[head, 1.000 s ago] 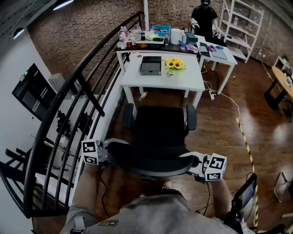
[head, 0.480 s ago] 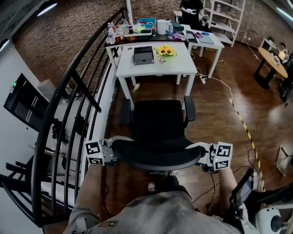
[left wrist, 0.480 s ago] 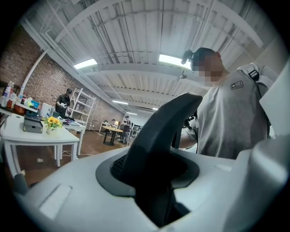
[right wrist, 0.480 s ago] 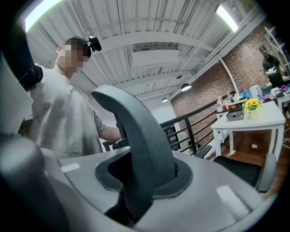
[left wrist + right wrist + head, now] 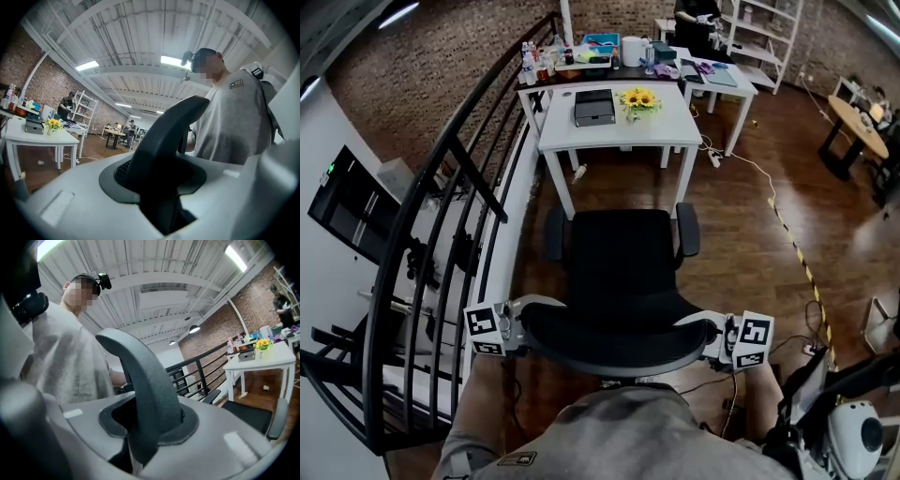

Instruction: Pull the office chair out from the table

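The black office chair (image 5: 623,258) stands on the wooden floor, its seat apart from the white table (image 5: 619,131) with a strip of floor between them. I stand behind its curved backrest (image 5: 614,330). My left gripper (image 5: 517,323) is shut on the backrest's left edge, and my right gripper (image 5: 712,337) is shut on its right edge. In the left gripper view the dark backrest rim (image 5: 164,136) runs up between the jaws of the left gripper (image 5: 159,197). In the right gripper view the rim (image 5: 145,380) sits clamped in the right gripper (image 5: 140,441).
A black metal railing (image 5: 441,216) runs along the left, close to the chair. On the white table are a grey box (image 5: 593,107) and sunflowers (image 5: 636,97). A cluttered table (image 5: 609,66) stands behind it, with a person (image 5: 694,14) beyond. A cable and yellow tape (image 5: 797,253) cross the floor at right.
The chair has rolled back from the table toward me, and the gap of floor in front of the seat has widened. Both grippers came back with the backrest.
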Action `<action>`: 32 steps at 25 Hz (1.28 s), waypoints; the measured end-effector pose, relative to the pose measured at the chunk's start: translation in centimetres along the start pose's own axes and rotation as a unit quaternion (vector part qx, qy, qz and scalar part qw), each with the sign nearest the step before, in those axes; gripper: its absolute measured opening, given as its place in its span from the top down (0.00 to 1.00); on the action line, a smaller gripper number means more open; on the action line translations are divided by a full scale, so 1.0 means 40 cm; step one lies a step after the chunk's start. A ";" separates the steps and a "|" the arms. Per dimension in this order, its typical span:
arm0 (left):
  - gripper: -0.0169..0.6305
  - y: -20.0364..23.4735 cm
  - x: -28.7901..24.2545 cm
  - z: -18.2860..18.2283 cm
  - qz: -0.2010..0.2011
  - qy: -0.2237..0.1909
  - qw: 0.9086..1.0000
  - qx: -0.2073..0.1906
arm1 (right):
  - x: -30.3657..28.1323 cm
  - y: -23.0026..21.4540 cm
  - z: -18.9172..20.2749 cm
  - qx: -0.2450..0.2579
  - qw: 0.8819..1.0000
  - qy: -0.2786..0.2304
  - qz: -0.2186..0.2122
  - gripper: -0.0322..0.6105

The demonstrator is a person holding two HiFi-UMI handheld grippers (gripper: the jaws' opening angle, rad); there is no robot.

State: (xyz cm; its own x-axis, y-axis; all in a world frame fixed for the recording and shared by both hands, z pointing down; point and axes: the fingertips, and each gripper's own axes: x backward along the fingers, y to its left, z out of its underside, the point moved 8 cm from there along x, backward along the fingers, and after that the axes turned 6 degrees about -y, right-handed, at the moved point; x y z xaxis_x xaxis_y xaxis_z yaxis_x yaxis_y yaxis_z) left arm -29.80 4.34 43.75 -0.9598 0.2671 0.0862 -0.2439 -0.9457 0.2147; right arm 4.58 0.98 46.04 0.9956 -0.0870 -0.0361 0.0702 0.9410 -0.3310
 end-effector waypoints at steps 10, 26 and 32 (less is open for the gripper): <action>0.74 -0.073 0.036 0.021 -0.008 -0.003 1.000 0.005 | -0.021 0.079 0.029 -0.005 1.000 0.008 -0.016 0.78; 0.75 -0.075 0.040 0.012 0.001 -0.007 1.000 -0.013 | -0.023 0.082 0.026 0.001 1.000 0.006 -0.005 0.78; 0.63 -0.088 0.063 0.021 -0.051 -0.044 0.998 -0.008 | -0.025 0.092 0.033 0.031 0.998 0.004 0.046 0.71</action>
State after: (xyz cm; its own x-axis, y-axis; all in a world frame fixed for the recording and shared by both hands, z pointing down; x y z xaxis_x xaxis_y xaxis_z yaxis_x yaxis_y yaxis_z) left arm -31.27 8.49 44.04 -0.9140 0.3772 0.1495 -0.3433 -0.9154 0.2104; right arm 3.90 4.98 46.10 0.9975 -0.0021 -0.0706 -0.0169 0.9633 -0.2679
